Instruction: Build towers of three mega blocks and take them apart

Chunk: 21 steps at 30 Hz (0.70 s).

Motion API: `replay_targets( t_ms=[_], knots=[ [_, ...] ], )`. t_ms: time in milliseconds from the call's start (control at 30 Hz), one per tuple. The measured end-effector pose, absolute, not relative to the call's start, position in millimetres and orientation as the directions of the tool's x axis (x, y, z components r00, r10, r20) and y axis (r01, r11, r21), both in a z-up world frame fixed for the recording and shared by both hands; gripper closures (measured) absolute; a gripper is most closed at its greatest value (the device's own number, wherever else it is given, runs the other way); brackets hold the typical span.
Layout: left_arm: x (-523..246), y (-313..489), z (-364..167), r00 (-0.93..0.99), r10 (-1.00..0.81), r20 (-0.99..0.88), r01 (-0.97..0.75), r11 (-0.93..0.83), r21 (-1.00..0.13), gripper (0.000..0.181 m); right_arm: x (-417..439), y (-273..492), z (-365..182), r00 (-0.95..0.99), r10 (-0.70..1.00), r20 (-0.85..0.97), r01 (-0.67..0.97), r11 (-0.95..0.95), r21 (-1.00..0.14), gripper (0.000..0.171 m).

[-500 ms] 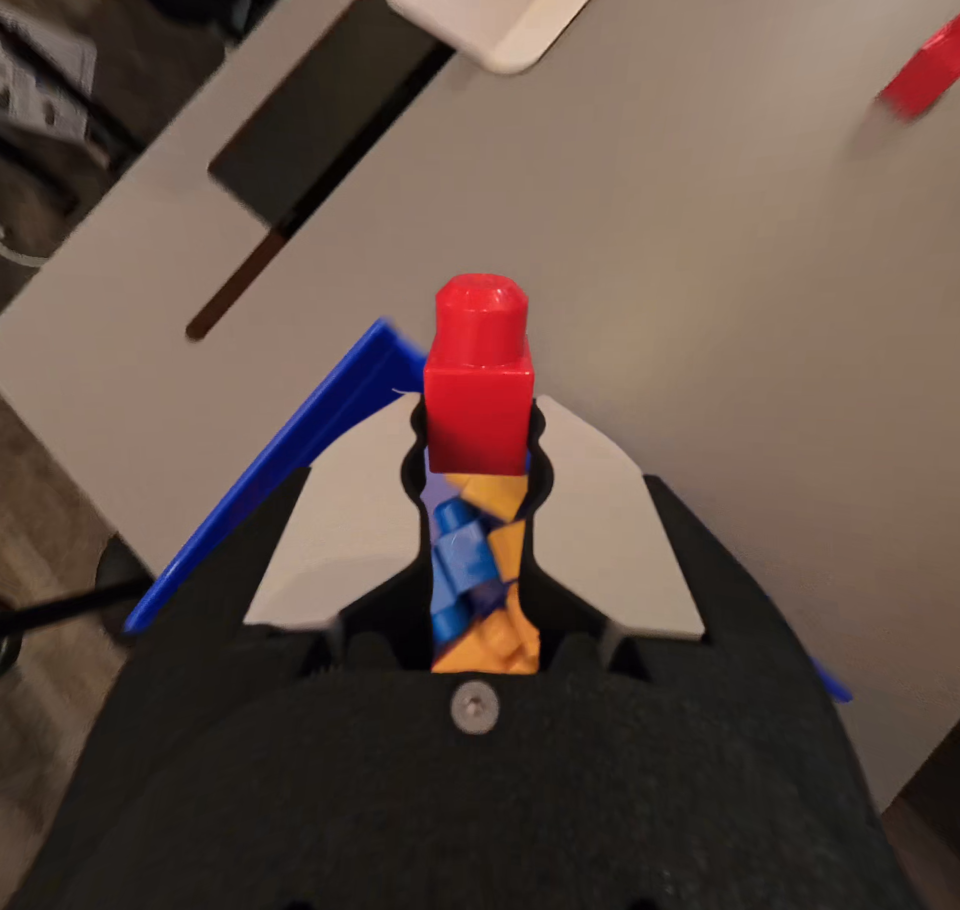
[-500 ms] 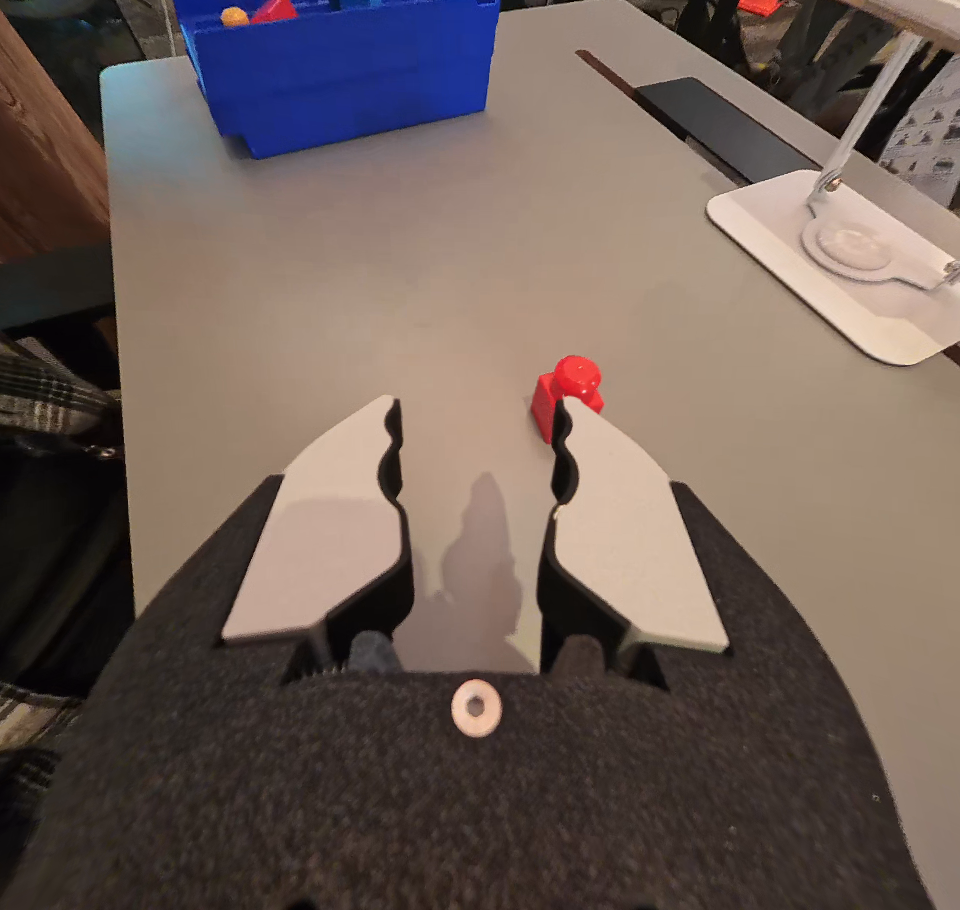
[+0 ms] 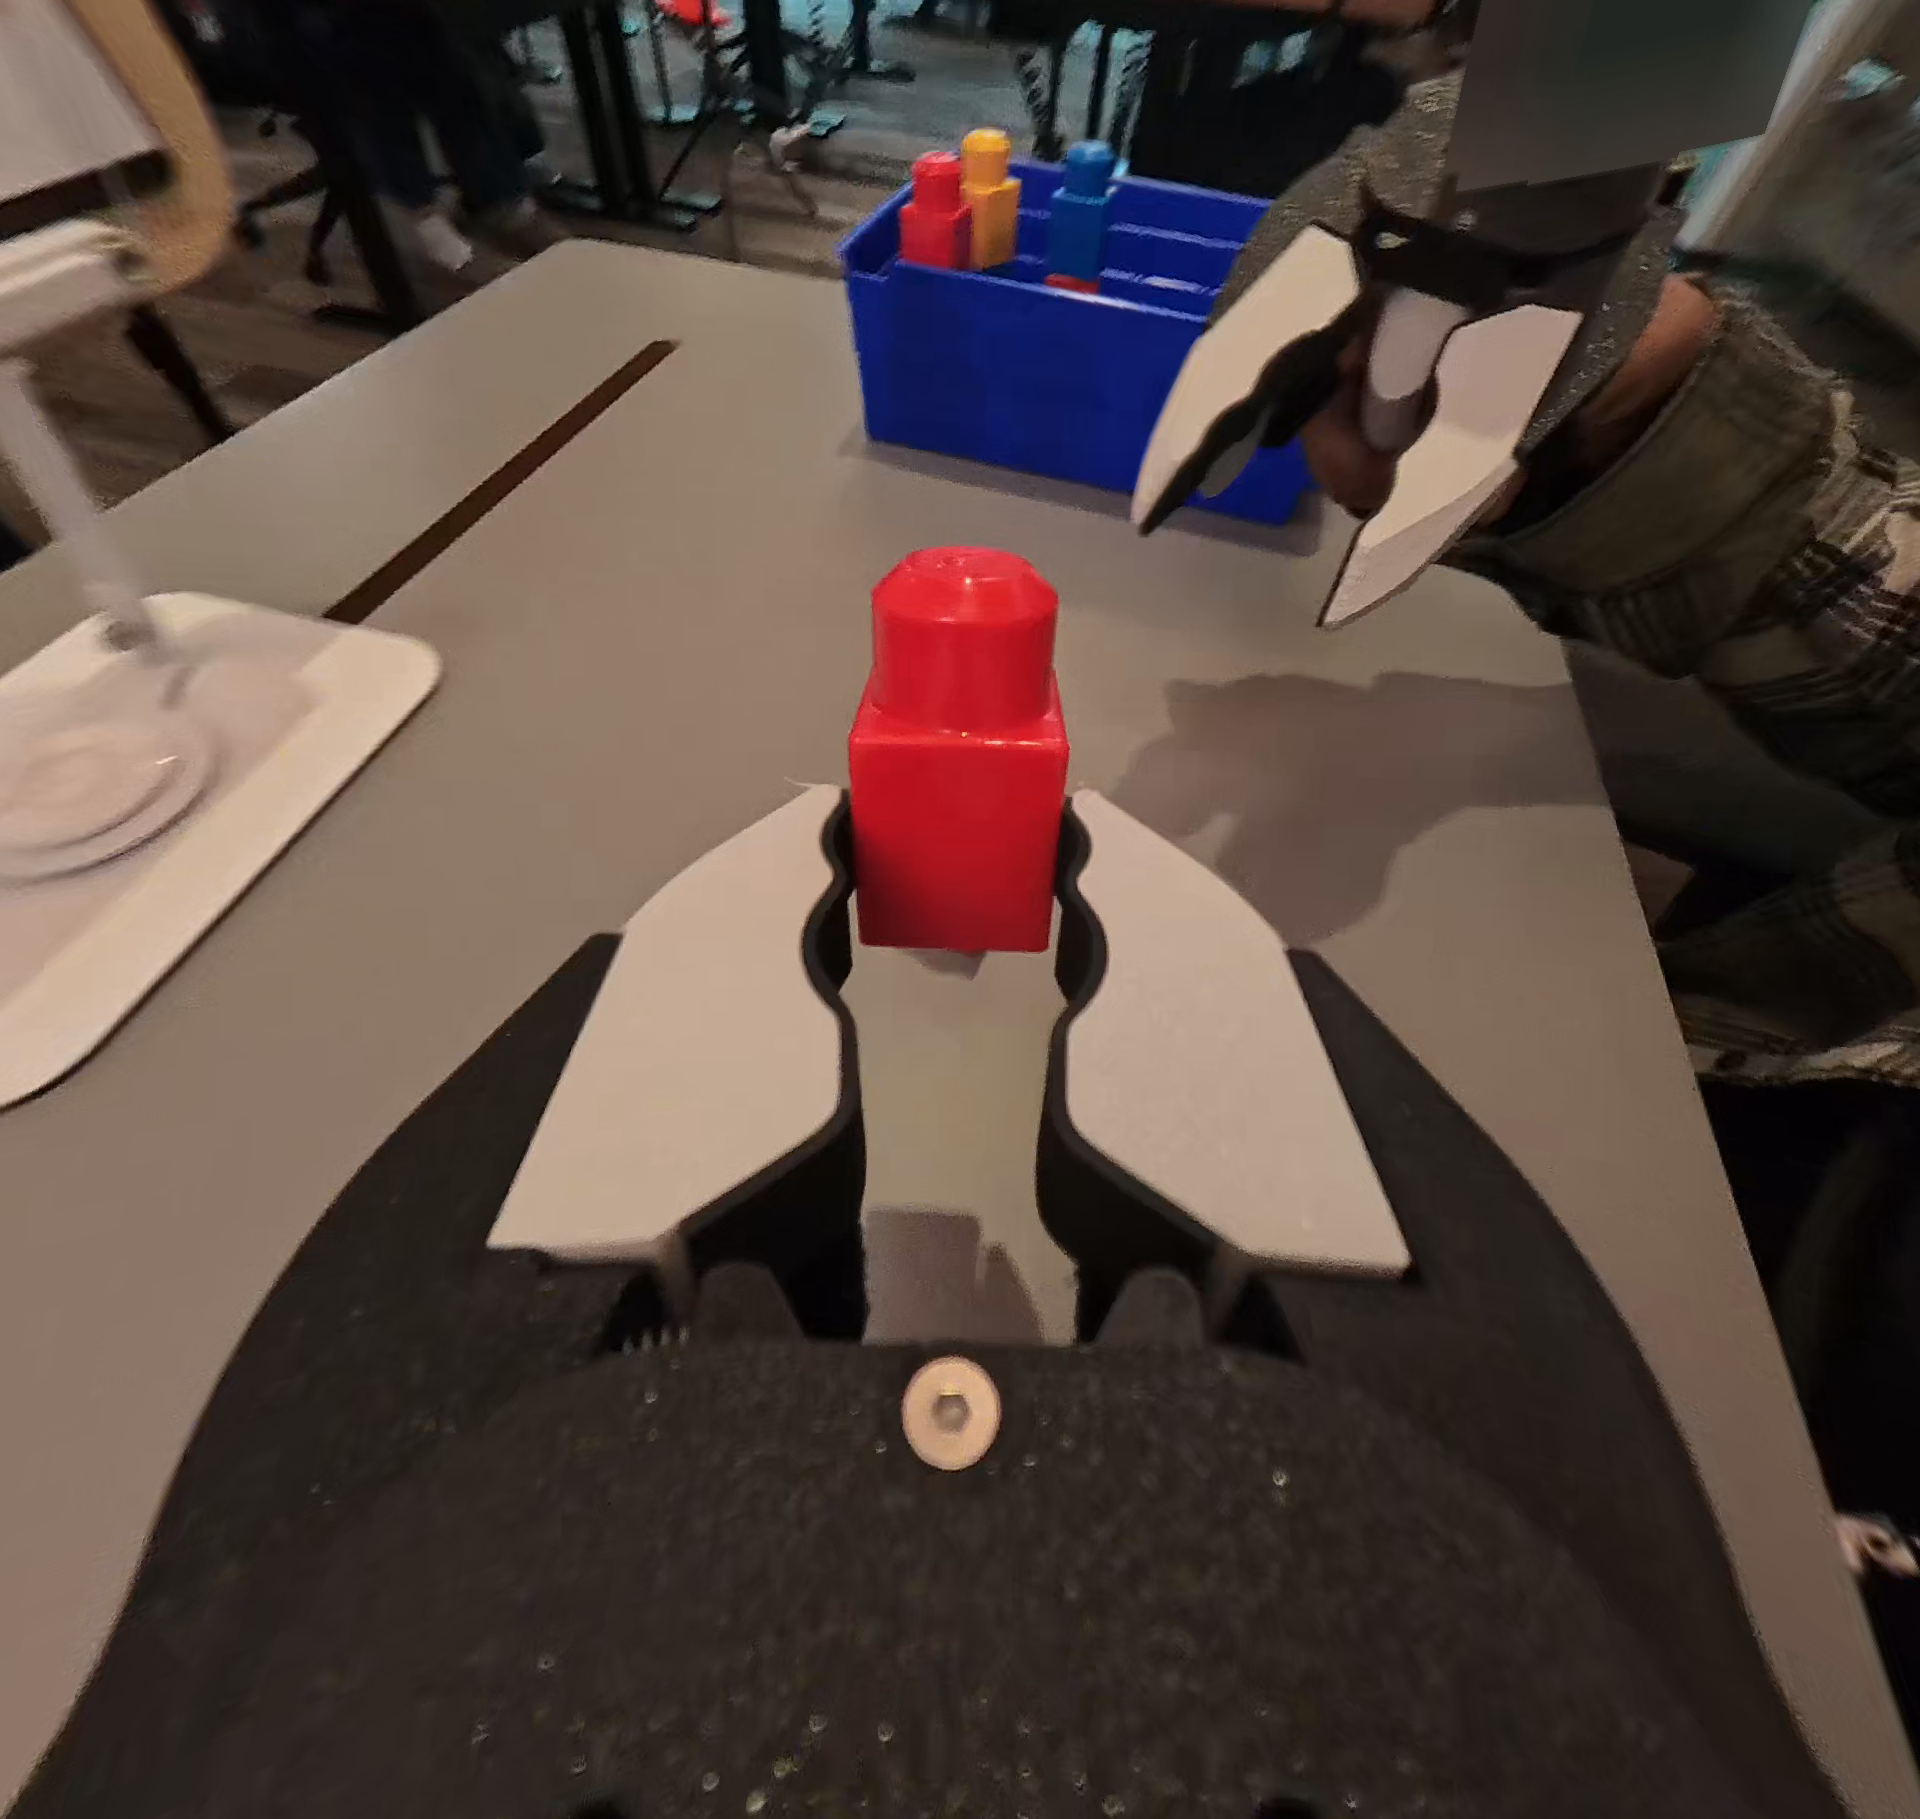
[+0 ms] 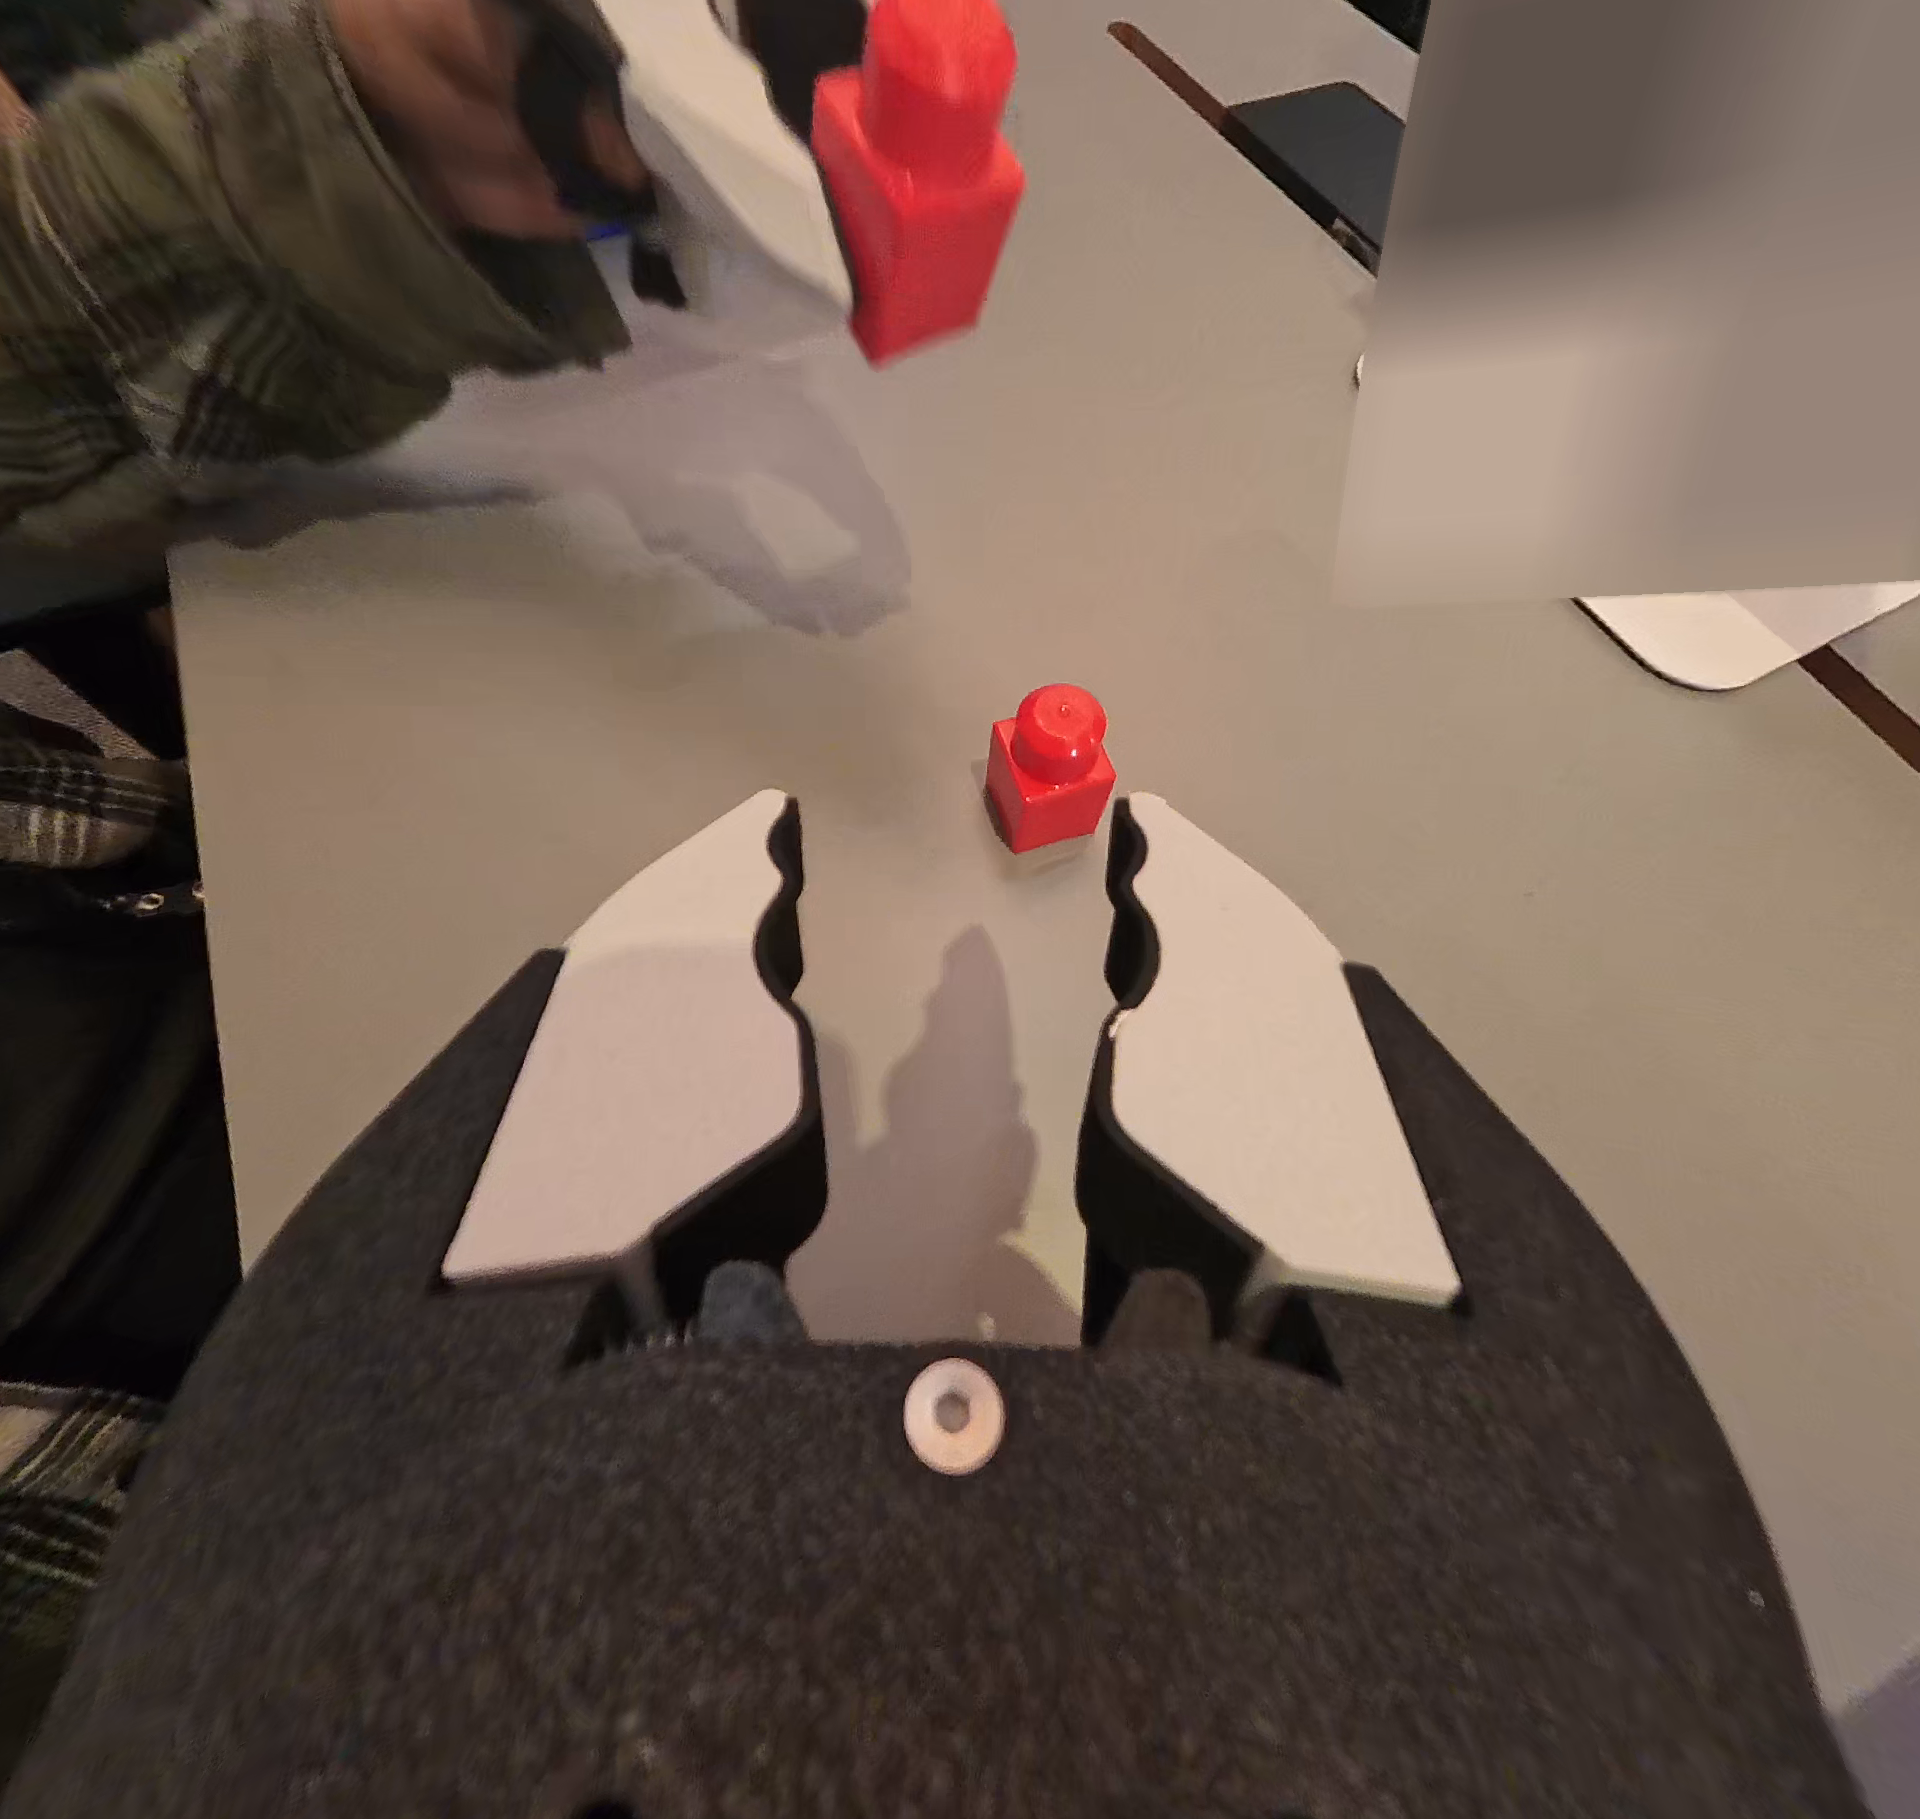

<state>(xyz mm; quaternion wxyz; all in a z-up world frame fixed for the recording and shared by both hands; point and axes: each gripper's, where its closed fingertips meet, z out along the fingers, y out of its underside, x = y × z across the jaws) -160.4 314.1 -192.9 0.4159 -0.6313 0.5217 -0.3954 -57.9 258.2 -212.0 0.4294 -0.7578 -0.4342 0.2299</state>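
Left gripper (image 3: 958, 860) clamped on a red block (image 3: 958, 782), held in the air above table (image 4: 520, 730). Right gripper (image 4: 954, 834) spread wide, empty, just behind 2nd red block (image 4: 1049, 770), which stands mid-table, well off the edges. Best approach imo: bring carried block straight down over the stud, keep upright, press firm; right could steady the base.

Even indoor light, soft shadows, blurred edges.
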Motion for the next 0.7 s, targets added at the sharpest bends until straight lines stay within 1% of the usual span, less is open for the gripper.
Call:
replay_targets(
  t_ms=[100,200,367,467,533,633,700],
  knots=[
    [-133.2,302.9,-207.6,0.082,-0.992,0.099,-0.297,-0.12,-0.947,0.146,-66.2,264.0,-204.2,0.474,0.881,0.001,0.455,-0.244,-0.856,0.116],
    [-119.7,293.9,-218.4,0.036,-0.994,0.103,-0.317,-0.109,-0.942,0.146,-80.2,271.6,-192.0,0.411,0.912,-0.007,0.449,-0.209,-0.869,0.116],
    [-112.6,285.9,-219.7,-0.01,-0.994,0.111,-0.315,-0.102,-0.944,0.146,-110.0,285.3,-177.5,0.274,0.961,-0.039,0.414,-0.155,-0.897,0.117],
    [-111.7,283.6,-217.5,-0.027,-0.992,0.121,-0.296,-0.107,-0.949,0.146,-124.2,290.5,-184.0,0.218,0.974,-0.066,0.443,-0.159,-0.882,0.121],
    [-111.4,282.8,-214.6,-0.037,-0.99,0.133,-0.275,-0.118,-0.954,0.146,-130.9,287.6,-190.1,0.162,0.982,-0.095,0.482,-0.162,-0.861,0.14],
    [-114.7,284.5,-211.7,-0.04,-0.99,0.137,-0.254,-0.123,-0.959,0.146,-135.2,288.8,-186.3,0.129,0.989,-0.074,0.509,-0.13,-0.851,0.141],
    [-123.3,290.3,-216.1,-0.004,-0.991,0.134,-0.301,-0.127,-0.945,0.146,-132.3,295.0,-183.4,0.143,0.989,-0.046,0.54,-0.117,-0.834,0.14]
  ],
)
